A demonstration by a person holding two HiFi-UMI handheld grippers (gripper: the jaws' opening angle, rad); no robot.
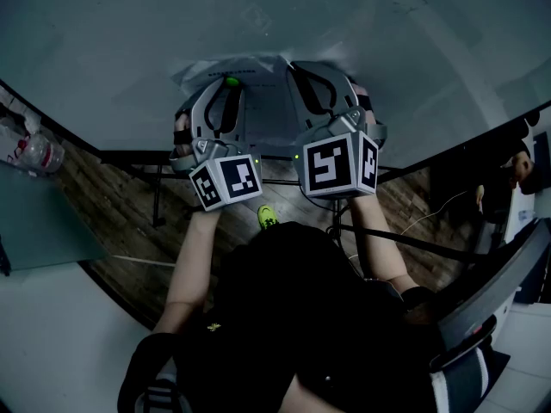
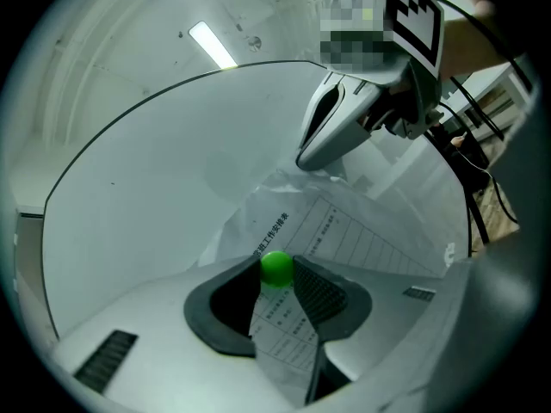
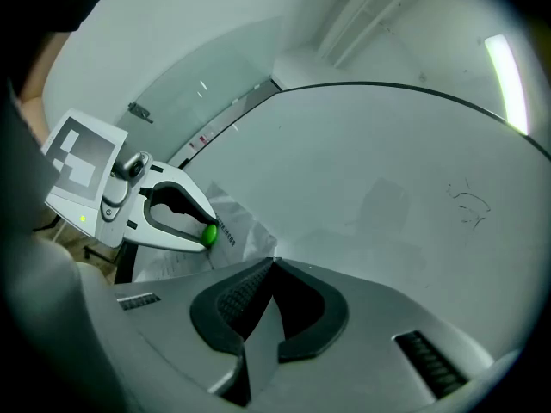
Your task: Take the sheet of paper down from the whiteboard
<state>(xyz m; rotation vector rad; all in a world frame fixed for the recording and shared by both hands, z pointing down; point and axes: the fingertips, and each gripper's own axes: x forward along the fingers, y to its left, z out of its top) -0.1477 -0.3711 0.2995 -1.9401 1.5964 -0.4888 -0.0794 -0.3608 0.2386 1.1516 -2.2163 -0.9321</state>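
While the left gripper [image 2: 277, 274] is clamped on the green magnet [image 3: 208, 234] and the right gripper [image 3: 274, 263] is pinched shut on the sheet of paper [image 2: 344, 231], it's crumpled up against the whiteboard [image 3: 387, 162], so I'd say gripped but not down yet.

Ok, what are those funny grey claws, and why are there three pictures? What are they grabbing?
No robot here: a person holds a grabbing tool in each hand. One picture comes from a camera on their head, looking down; the other two come from cameras riding on the tools. Both tools reach to a whiteboard with a sheet of paper on it. The left gripper pinches a small green ball, probably the magnet pinning the paper, with paper lying between its jaws. The right gripper is shut on the paper too.
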